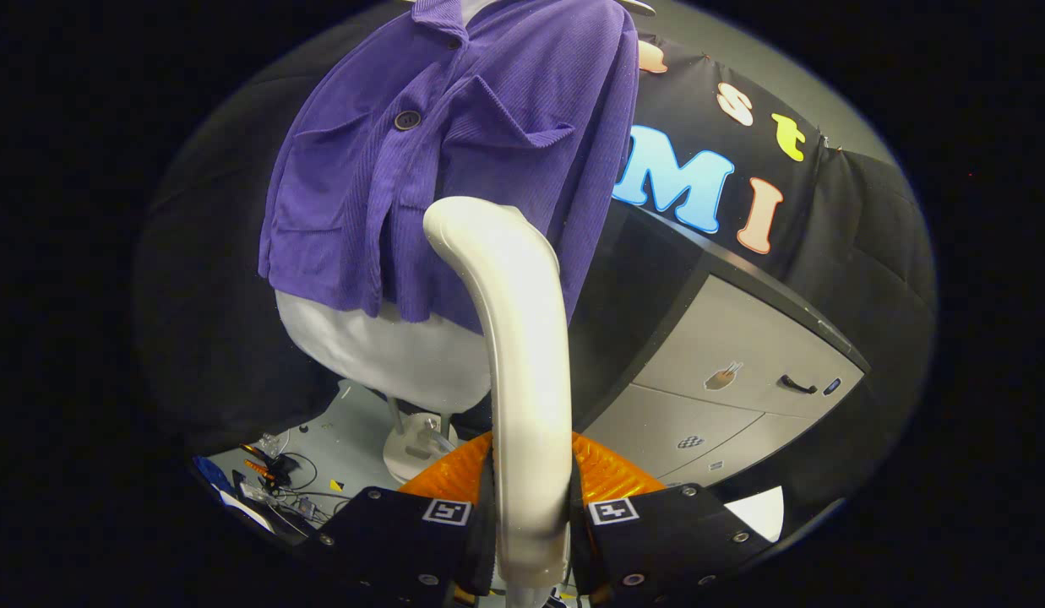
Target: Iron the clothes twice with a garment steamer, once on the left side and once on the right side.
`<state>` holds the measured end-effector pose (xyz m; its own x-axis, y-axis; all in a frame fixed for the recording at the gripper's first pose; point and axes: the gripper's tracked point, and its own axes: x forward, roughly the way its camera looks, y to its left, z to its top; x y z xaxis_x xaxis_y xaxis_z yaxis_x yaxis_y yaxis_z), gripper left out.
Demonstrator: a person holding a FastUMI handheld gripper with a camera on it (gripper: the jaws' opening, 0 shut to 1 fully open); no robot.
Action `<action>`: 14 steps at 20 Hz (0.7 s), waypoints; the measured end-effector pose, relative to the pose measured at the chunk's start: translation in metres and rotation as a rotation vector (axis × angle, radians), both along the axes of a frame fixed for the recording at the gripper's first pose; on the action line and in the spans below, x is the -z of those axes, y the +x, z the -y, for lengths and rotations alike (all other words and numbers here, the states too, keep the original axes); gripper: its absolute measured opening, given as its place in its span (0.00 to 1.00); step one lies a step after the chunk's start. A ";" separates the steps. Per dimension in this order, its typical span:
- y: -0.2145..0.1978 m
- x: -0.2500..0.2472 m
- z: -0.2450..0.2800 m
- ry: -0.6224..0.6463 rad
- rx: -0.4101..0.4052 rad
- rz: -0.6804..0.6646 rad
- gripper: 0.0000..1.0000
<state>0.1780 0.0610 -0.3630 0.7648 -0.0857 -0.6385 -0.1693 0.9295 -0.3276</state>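
Observation:
A purple corduroy jacket hangs on a white mannequin torso beyond my fingers. My gripper is shut on the white handle of the garment steamer, both fingers pressing its sides. The handle rises from between the fingers and curves forward toward the jacket's lower hem, at the side with the flap pocket. The steamer's head is hidden behind its own curved top. I cannot tell whether it touches the cloth.
A grey cabinet with a dark top and a small black handle stands to the right of the mannequin. The mannequin's stand rests on a pale floor, with cables and small tools lying to its left.

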 end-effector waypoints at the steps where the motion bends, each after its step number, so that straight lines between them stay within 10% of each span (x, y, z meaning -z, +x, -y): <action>1: -0.009 0.004 0.002 0.003 -0.006 -0.027 0.36; 14: -0.082 -0.064 -0.066 0.127 -0.224 -0.147 0.36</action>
